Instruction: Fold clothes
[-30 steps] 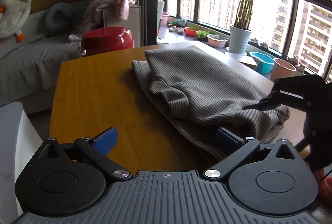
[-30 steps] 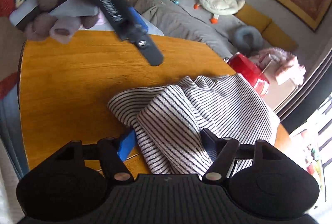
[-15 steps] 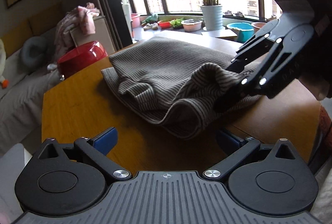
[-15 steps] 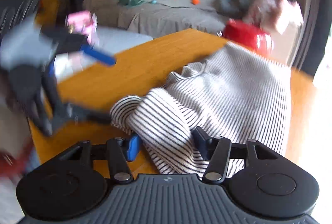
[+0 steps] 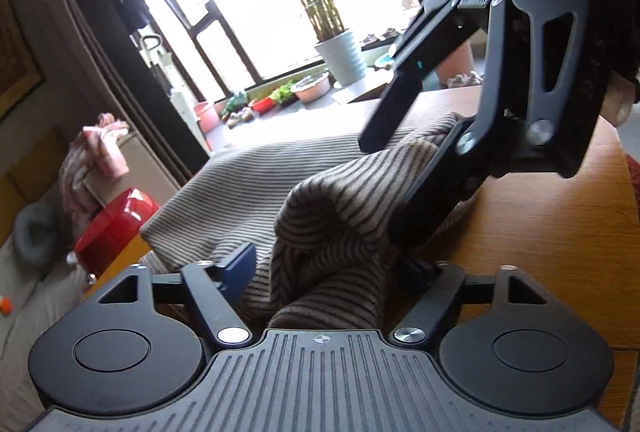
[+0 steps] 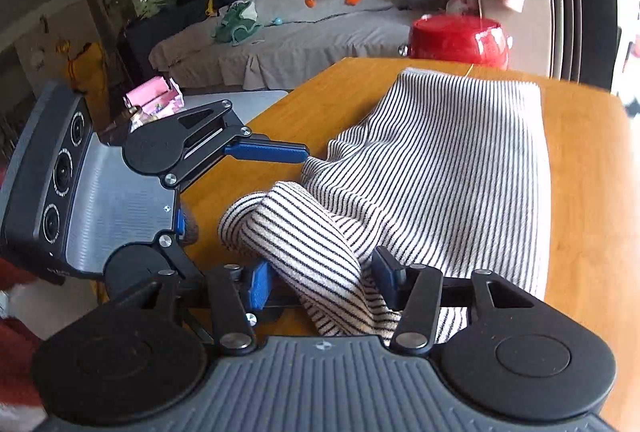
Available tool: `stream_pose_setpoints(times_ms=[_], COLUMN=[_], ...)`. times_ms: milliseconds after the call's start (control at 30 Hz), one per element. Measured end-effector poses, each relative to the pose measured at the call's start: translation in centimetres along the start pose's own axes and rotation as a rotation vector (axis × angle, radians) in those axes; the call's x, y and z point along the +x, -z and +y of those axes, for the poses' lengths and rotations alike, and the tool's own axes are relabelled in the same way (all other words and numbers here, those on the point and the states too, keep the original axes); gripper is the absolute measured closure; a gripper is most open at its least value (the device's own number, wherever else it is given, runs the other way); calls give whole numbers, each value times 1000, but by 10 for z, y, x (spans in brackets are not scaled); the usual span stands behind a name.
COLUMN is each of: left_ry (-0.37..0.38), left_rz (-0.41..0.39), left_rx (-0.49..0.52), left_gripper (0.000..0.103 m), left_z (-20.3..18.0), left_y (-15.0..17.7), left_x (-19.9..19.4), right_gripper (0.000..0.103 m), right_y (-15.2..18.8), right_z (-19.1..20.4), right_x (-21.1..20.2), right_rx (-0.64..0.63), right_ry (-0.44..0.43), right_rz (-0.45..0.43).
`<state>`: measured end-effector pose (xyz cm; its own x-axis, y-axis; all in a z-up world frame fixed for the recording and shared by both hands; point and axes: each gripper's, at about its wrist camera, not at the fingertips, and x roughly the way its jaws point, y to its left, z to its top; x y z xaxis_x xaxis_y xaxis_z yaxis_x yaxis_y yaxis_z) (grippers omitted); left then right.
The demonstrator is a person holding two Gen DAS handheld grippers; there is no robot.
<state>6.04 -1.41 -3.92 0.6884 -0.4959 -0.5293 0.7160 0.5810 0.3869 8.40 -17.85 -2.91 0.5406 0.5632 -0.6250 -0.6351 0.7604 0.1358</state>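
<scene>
Wooden table (image 6: 592, 167): carries the striped garment (image 6: 460, 151), which lies flat over most of its length. In the right wrist view its long axis runs from the near edge away toward the far end, where a straight hem sits close to the red pot (image 6: 460, 37) beyond the table.

Near end of the garment: bunched into a raised roll (image 6: 296, 228), not flat. This roll lies directly ahead of both tools, which meet at it from opposite sides; neither is clearly the nearer.

Right gripper (image 6: 320, 282): fingers set apart, the roll lying between them. No firm pinch is visible; I judge the cloth is resting in the gap.

Left gripper (image 5: 328, 272): fingers likewise apart, a fold of the same cloth (image 5: 332, 224) standing between them and nearly filling the gap. In the right wrist view one blue finger (image 6: 266, 153) reaches to the cloth's left edge.

Judgement: whichever way the fold goes, it turns on that far-running axis, the bunched near end being the part within reach.
</scene>
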Motion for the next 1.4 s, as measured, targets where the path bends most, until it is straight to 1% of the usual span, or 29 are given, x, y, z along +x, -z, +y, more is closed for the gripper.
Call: stream_pose_setpoints(times_ms=[33,67,100,167,200,267,300,367,400,433,467,500,533,567,600,667,733,767,800,867,900,933,1000,1033,1100,1133,1267,1333,1400], left_ry=[31,65,109,195,230,290,300,300,290,267,249,238,242,251,255,233,176,161,152,163,176,189,221,237,284,310,379,401,410], left_rz=[9,19,28,45,43,41,41,44,47,54,58,60,52,33,8,-34,-67,-80,-88,-77,-54,-31,11,31,61,65,49,46,43], left_rx=[-51,-122,-243,-477,-568,-724,-758,-783,-786,-775,-760,-750,-754,-773,-797,-840,-874,-879,-881,-871,-863,-856,-851,-849,-863,-878,-917,-936,-957], left_gripper=[38,39,40,41,41,41,41,41,41,39,37,31,17,12,9,8,7,7,9,22,38,48,51,51,51,50,52,60,64], left_z=[4,12,26,55,67,88,92,95,95,95,96,96,99,104,109,121,133,136,138,136,133,130,128,127,130,131,136,139,142], left_y=[0,0,3,9,13,21,24,26,26,26,27,27,29,31,33,34,31,28,24,18,14,12,15,16,25,32,53,60,66], left_x=[1,3,7,13,15,21,22,23,23,19,14,8,0,-11,-24,-43,-52,-51,-49,-34,-23,-11,10,20,36,39,41,42,41], right_gripper=[24,21,19,18,18,17,17,17,20,39,51,63,67,69,72,75,76,76,76,77,77,77,77,77,78,78,78,78,78], right_y=[4,8,12,20,24,32,36,36,35,34,33,32,29,25,24,23,25,26,27,26,24,19,7,-3,-28,-39,-83,-96,-101], right_z=[5,10,15,24,29,39,44,49,52,55,57,60,60,59,60,61,65,67,70,80,86,92,102,105,108,104,79,56,29], right_x=[-3,-5,-8,-13,-16,-22,-24,-15,-9,-3,3,9,8,4,-1,-13,-28,-35,-42,-59,-67,-78,-101,-115,-139,-140,-129,-98,-58], right_rx=[-51,-102,-153,-255,-306,-408,-459,-506,-526,-546,-565,-585,-562,-527,-505,-469,-433,-423,-420,-435,-449,-459,-475,-477,-466,-455,-403,-355,-314], right_ry=[37,73,110,184,220,294,330,363,377,391,405,419,398,366,344,305,261,242,221,189,176,164,141,133,129,122,88,60,45], right_rz=[-6,-12,-19,-31,-37,-49,-56,-71,-79,-87,-94,-102,-97,-88,-77,-51,-20,-6,13,48,65,78,102,98,53,38,-10,22,71])
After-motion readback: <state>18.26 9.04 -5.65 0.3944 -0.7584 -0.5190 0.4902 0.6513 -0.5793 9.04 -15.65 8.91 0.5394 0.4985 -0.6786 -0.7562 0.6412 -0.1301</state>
